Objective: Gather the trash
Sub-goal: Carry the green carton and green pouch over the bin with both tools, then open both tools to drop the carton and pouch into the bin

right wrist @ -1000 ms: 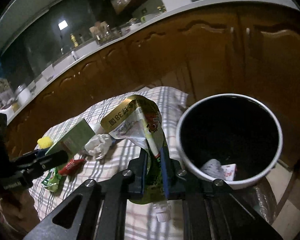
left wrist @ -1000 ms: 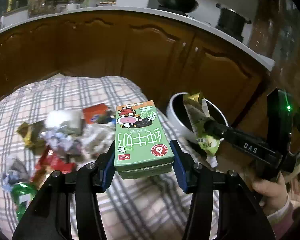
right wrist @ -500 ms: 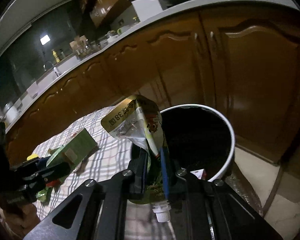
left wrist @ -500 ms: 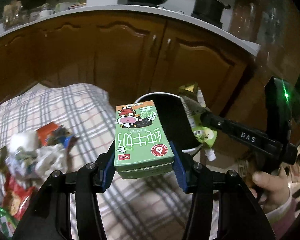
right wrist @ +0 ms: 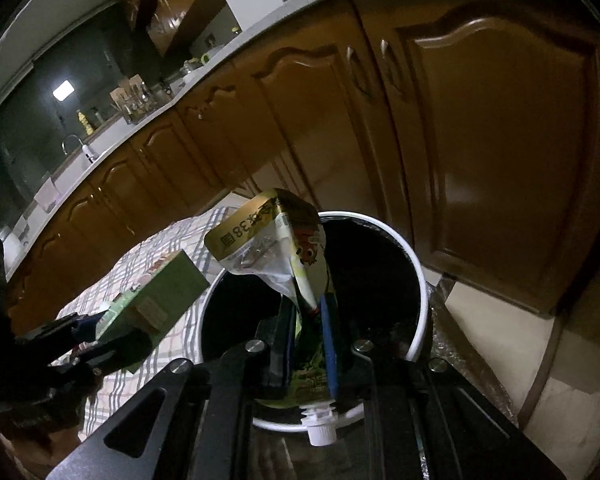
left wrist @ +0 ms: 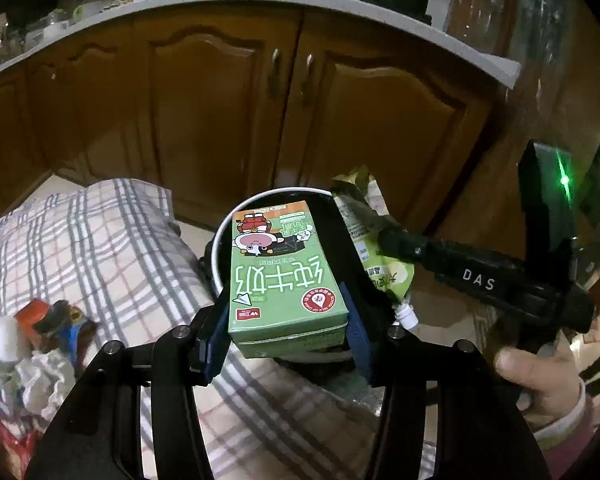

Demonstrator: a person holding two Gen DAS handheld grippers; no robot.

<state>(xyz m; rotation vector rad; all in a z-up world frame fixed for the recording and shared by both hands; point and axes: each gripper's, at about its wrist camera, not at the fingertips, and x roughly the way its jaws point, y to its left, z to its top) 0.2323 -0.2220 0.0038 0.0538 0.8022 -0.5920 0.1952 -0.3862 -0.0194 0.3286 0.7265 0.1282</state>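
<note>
Lettering "DAS" in white on the black body of the right gripper (left wrist: 384, 240), read in the left wrist view. Large white Chinese characters upside down on the green rectangular milk carton (left wrist: 282, 268), with a cartoon figure above them and a round red-and-white seal at the near right corner. Characters and "38" on the gold top band of the crumpled green-and-gold spouted drink pouch (right wrist: 272, 248), upside down; smaller print not legible.

Left gripper (left wrist: 284, 332): angled downward, blue pads (left wrist: 216, 336) pinching the milk carton by its two long sides, carton held above the near rim of the white round bin with dark interior (left wrist: 220, 248).

Right gripper: angled downward, fingers pressed nearly together on the pouch, white screw cap pointing near, gold end raised over the bin mouth. Bare hand (left wrist: 536, 384) with pink cuff wrapped around the handle at near right.

Grey-and-white checked cloth (left wrist: 100, 240) to the left of the bin, bearing mixed wrappers and crumpled paper (left wrist: 40, 344). Brown wooden cabinet doors (left wrist: 220, 92) beyond, far.
</note>
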